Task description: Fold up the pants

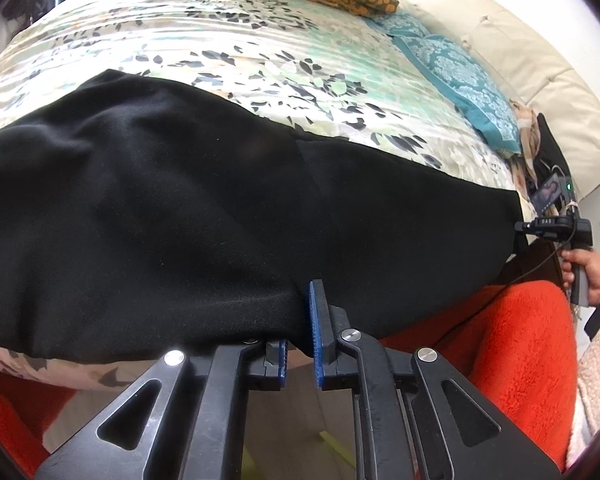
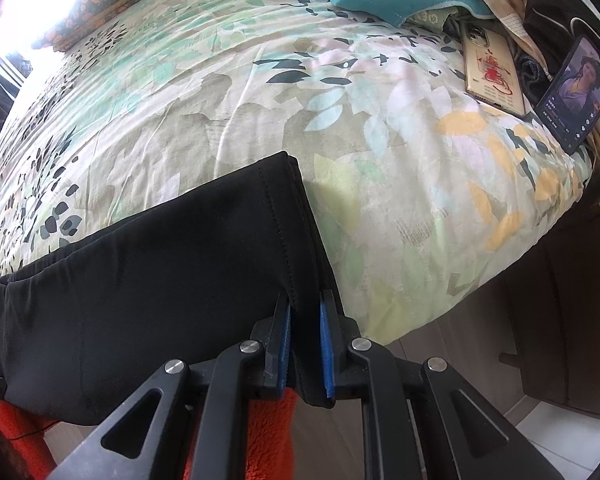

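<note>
So the black, soft-knit pants [image 1: 180, 208] are stretched sideways along the near edge of the floral-print bedsheet [image 1: 228, 52], long axis running left to right between the two hands. The left gripper [image 1: 300, 320] is pinched onto the near edge around the middle of the pants, and the right gripper [image 2: 305, 322] is clamped on the stitched hem corner at the right end. Looks to me like the next fold swings that hem leftward, and the right hand's closest.

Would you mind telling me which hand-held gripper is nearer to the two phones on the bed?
Right. The right hand-held gripper grips the black pants' hem end, toward the phones; the left hand-held gripper grips them farther along.
</note>
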The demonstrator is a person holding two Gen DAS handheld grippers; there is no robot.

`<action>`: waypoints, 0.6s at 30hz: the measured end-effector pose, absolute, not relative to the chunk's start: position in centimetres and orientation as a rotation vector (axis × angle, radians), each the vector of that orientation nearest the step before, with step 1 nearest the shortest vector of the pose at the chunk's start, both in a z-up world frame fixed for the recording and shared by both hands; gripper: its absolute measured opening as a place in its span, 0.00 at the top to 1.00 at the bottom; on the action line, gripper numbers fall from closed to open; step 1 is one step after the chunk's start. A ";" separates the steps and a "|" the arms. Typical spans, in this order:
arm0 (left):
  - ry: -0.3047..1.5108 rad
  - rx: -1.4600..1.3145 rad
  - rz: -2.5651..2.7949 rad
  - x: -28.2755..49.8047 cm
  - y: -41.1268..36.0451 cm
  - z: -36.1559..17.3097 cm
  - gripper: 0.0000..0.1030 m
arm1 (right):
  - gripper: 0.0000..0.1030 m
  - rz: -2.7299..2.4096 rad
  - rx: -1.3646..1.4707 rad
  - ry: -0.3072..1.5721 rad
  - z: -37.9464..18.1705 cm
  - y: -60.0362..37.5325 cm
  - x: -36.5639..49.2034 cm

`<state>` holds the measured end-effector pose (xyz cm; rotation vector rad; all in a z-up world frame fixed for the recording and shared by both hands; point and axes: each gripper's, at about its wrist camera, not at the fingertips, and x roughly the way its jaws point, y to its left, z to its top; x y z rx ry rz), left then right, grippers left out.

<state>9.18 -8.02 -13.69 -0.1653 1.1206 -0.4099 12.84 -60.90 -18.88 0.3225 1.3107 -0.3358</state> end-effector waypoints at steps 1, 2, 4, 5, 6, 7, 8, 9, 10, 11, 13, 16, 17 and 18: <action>1.117 -0.157 -0.412 9.1 -8.0 -13.5 0.91 | 0.85 -0.338 0.324 1.306 -18.9 -60.9 12.8; 1.114 -0.147 -0.413 8.9 -8.0 -13.2 0.88 | 0.80 -0.338 0.324 1.299 -18.9 -60.9 12.7; 1.102 -0.129 -0.414 8.5 -7.8 -12.7 0.81 | 0.62 -0.352 0.321 1.283 -18.7 -61.0 12.5; 1.097 -0.126 -0.421 8.2 -7.6 -12.4 0.76 | 0.45 -0.364 0.323 1.270 -18.6 -61.2 12.3; 1.091 -0.121 -0.426 7.9 -7.4 -12.0 0.73 | 0.33 -0.373 0.329 1.251 -18.3 -61.4 12.1; 1.085 -0.114 -0.433 7.6 -7.2 -11.7 0.69 | 0.31 -0.381 0.336 1.225 -17.8 -61.6 11.7; 1.080 -0.110 -0.441 7.3 -7.0 -11.4 0.66 | 0.31 -0.385 0.339 1.200 -17.2 -61.6 11.4; 1.074 -0.105 -0.450 6.9 -6.8 -11.1 0.64 | 0.31 -0.393 0.335 1.182 -16.6 -61.5 11.1; 1.068 -0.101 -0.454 6.5 -6.6 -10.7 0.60 | 0.31 -0.402 0.322 1.164 -15.9 -61.3 10.8; 1.056 -0.095 -0.455 6.1 -6.4 -10.4 0.52 | 0.31 -0.410 0.304 1.144 -15.1 -61.0 10.6; 1.019 -0.084 -0.449 5.4 -5.9 -9.5 0.40 | 0.29 -0.417 0.272 1.096 -13.4 -59.9 10.0; 0.976 -0.086 -0.425 5.2 -4.9 -8.6 0.36 | 0.26 -0.388 0.271 1.015 -10.9 -57.6 9.4; 0.967 -0.094 -0.406 5.5 -4.4 -8.5 0.36 | 0.26 -0.368 0.275 0.987 -10.1 -56.5 9.3; 0.962 -0.106 -0.380 5.9 -3.8 -8.5 0.36 | 0.25 -0.347 0.276 0.962 -9.4 -55.2 9.3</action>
